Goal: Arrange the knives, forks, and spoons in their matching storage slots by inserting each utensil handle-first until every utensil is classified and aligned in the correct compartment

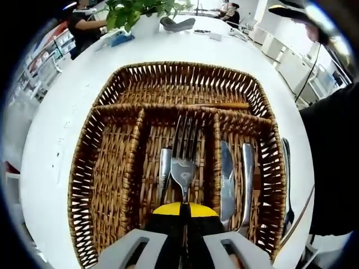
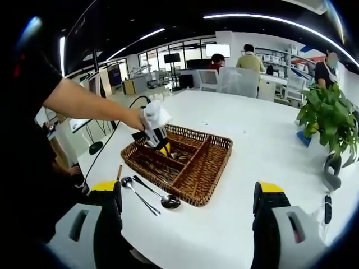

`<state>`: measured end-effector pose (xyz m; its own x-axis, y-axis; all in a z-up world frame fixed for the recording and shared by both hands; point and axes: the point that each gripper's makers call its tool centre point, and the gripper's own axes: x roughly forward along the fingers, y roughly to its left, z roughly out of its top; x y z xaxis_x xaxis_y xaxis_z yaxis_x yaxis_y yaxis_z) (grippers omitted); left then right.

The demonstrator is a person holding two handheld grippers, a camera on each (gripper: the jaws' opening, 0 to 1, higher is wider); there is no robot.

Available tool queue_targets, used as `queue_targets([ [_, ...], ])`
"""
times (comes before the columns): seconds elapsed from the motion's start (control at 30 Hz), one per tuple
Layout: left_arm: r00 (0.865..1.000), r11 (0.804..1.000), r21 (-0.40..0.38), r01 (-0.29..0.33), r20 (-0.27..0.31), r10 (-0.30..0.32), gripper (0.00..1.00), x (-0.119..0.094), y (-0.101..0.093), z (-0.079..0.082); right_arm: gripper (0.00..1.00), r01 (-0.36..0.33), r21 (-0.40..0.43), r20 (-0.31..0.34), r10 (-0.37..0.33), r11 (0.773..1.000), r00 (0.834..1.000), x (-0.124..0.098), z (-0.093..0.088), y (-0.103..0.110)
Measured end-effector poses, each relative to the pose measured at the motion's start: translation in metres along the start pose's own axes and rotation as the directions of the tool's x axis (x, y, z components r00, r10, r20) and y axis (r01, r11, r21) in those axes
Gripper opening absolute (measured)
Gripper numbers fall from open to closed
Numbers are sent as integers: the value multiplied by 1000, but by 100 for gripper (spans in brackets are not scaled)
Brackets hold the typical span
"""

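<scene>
A: Left gripper (image 1: 184, 221)?
B: Jaws closed on the fork (image 1: 183, 162) handle, tines toward twelve o'clock, over the wicker basket's (image 1: 95, 145) middle slot beside another fork (image 1: 164, 168). Knives (image 1: 227, 179) lie at three o'clock.

A: Handling?
B: Likely stiff, light, slippery steel; grip mid-handle.

A: Right gripper (image 2: 188, 207)?
B: Jaws wide apart, empty. Two spoons (image 2: 147, 193) lie on the table (image 2: 263, 140), just outside the basket at seven o'clock.

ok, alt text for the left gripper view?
The left gripper is shut on a fork over the middle slot of a wicker tray on a white table. Two knives lie one slot to the right.
</scene>
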<state>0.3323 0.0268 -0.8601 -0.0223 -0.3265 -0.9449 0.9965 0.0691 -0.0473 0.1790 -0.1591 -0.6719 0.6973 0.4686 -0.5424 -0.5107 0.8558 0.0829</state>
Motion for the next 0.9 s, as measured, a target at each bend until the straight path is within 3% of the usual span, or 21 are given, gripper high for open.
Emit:
queue_targets([
  [0.17, 1000, 999, 32, -5, -21, 5, 0, 2, 0, -1, 99, 3, 3, 0, -3, 1000, 1000, -2, 0, -2],
  [0.3, 999, 1000, -3, 26, -34, -26, 1, 3, 1, -1, 99, -1, -3, -4, 1, 1000, 1000, 1, 2, -2],
  [0.43, 998, 998, 57, 15, -56, -12, 1, 3, -2, -1, 99, -10, -8, 9, 10, 1000, 1000, 4, 9, 2],
  [0.9, 999, 998, 67, 13, -54, -10, 2, 2, -2, 0, 99, -17, -18, 2, 17, 1000, 1000, 5, 9, 2],
])
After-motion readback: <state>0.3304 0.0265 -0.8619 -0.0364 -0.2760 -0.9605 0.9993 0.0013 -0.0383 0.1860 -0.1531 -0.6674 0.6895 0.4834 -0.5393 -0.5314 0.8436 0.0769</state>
